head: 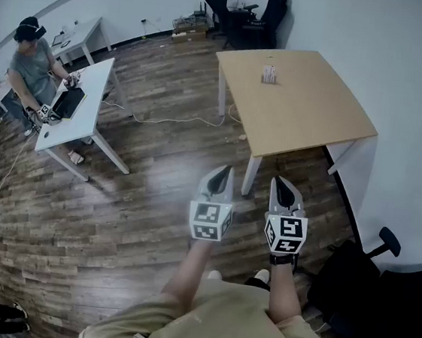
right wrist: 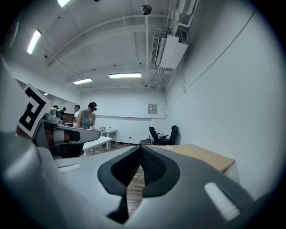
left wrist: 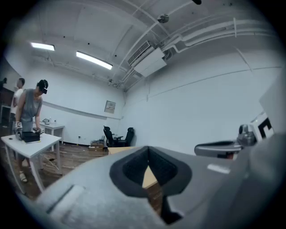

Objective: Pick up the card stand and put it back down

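Jaws on my left gripper (head: 224, 172) and right gripper (head: 285, 184) were clenched together with nothing in them, both held side by side above the wood floor (head: 147, 195). I saw the card stand (head: 269, 74) upright on the tan table (head: 315, 116), near its far edge, well apart from both.

Floor (head: 158, 166): dark wood planks with a patchy sheen. Walls (head: 412, 66): plain white.

Tan-topped bench (head: 315, 116) on white legs, far right, close to the right wall. White desk (head: 89, 109) far left, with a person (head: 33, 65) at it. A second white desk (head: 82, 36) stands behind.

Black office chairs (head: 247, 13) in the far corner. Another black chair (head: 385, 298) near right.

Pale cable (head: 175, 119) trails over the floor between desk and bench.

Ceiling: strip lights (left wrist: 94, 60) lit, air-conditioning unit (left wrist: 149, 60), pipes (left wrist: 214, 33). Small framed picture (left wrist: 110, 106) on the far wall.
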